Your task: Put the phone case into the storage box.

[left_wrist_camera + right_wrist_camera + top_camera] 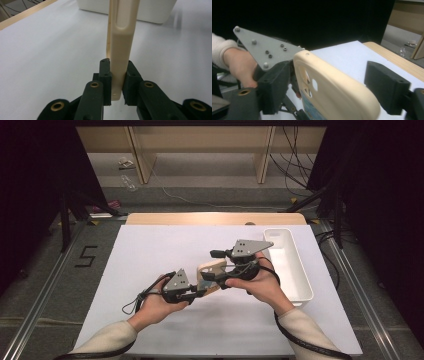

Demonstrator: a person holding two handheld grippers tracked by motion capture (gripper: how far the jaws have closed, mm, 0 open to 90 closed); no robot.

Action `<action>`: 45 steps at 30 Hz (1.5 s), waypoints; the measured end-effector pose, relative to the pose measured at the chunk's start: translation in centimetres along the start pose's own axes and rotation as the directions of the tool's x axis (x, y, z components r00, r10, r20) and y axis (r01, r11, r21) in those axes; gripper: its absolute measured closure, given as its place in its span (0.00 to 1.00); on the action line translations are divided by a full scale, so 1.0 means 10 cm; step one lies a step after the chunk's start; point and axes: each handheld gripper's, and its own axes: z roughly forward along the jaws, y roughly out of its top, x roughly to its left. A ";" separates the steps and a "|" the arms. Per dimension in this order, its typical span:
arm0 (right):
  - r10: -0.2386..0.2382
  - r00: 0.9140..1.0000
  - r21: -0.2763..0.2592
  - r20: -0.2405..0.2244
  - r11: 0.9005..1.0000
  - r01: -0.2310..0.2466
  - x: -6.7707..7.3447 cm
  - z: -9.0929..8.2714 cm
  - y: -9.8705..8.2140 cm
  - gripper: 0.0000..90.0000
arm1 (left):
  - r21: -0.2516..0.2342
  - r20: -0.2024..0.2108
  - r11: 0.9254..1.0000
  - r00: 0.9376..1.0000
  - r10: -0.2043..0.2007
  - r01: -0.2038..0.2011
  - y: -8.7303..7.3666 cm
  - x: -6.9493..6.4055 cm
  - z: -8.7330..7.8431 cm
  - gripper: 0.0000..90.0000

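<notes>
A cream plastic board (212,269) with a handle slot and a blue picture on one face is held above the white table top (150,255). My left gripper (200,292) is shut on its near end; in the left gripper view the pads (106,75) press both faces of the board (122,37), which stands on edge. My right gripper (216,266) straddles the board's rounded far end. In the right gripper view its jaws stand wide apart around the board (337,92), with a gap at the right pad (387,87). The left gripper's grey plate (267,52) shows behind.
A long white tray (295,270) lies along the right side of the table, just right of my right hand. It also stands behind the board as a white box (150,12). A wooden strip (215,218) borders the far table edge.
</notes>
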 end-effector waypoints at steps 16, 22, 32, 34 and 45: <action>0.068 0.992 -0.027 0.109 0.997 -0.065 -0.10 -0.03 -0.07 0.09 | -0.029 -0.097 0.986 0.982 -0.164 0.162 -0.01 0.13 -0.06 0.88; 0.100 0.982 -0.041 0.162 0.995 -0.094 -0.12 -0.03 -0.12 0.03 | -0.039 -0.129 0.974 0.965 -0.227 0.224 0.00 0.15 -0.07 0.88; 0.127 0.960 -0.068 0.251 0.991 -0.114 -0.16 -0.02 -0.17 0.00 | -0.040 -0.169 0.960 0.945 -0.280 0.277 0.05 0.18 -0.06 0.88; 0.132 0.956 -0.074 0.262 0.990 -0.117 -0.16 -0.02 -0.18 0.00 | -0.041 -0.174 0.960 0.944 -0.280 0.277 0.07 0.18 -0.04 0.88; 0.135 0.952 -0.091 0.275 0.989 -0.114 -0.12 -0.01 -0.15 0.00 | -0.039 -0.175 0.957 0.941 -0.290 0.288 0.13 0.15 0.05 0.88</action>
